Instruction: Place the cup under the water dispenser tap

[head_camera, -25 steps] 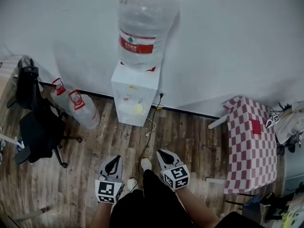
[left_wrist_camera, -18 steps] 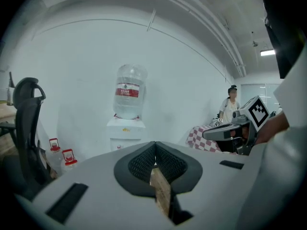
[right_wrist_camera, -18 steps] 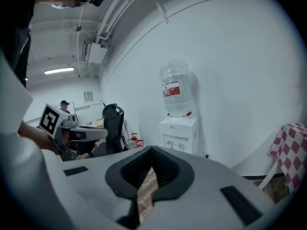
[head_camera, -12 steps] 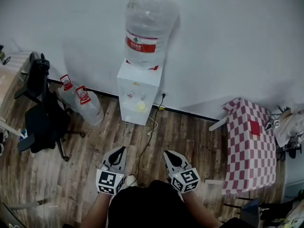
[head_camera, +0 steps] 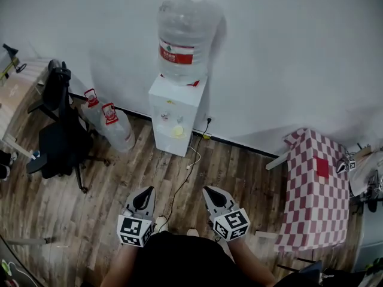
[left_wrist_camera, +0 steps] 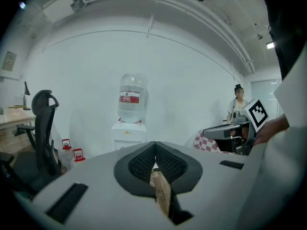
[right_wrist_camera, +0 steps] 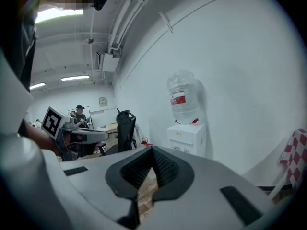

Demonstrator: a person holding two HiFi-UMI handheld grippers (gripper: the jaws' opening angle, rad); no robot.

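Note:
A white water dispenser [head_camera: 175, 115] with a large clear bottle [head_camera: 181, 40] on top stands against the far wall. A small yellowish round thing [head_camera: 178, 131] sits in its tap recess; whether it is a cup I cannot tell. My left gripper [head_camera: 145, 191] and right gripper [head_camera: 209, 190] hang side by side over the wooden floor, well short of the dispenser, both pointing at it. Each is shut with nothing between its pads. The left gripper view shows its shut left gripper [left_wrist_camera: 155, 145] below the dispenser [left_wrist_camera: 128, 131]; the right gripper view shows its shut right gripper [right_wrist_camera: 152, 150] left of the dispenser [right_wrist_camera: 186, 135].
Two spare water bottles [head_camera: 111, 124] lean on the wall left of the dispenser, next to a black office chair [head_camera: 60, 136]. A red-checked table [head_camera: 317, 190] stands at the right. A cable [head_camera: 187, 169] trails over the floor from the dispenser. A person [left_wrist_camera: 237, 104] stands far off.
The head view has shifted, so the chair and spare bottles sit further right in the picture. Both grippers stay shut and empty, raised a little, side by side.

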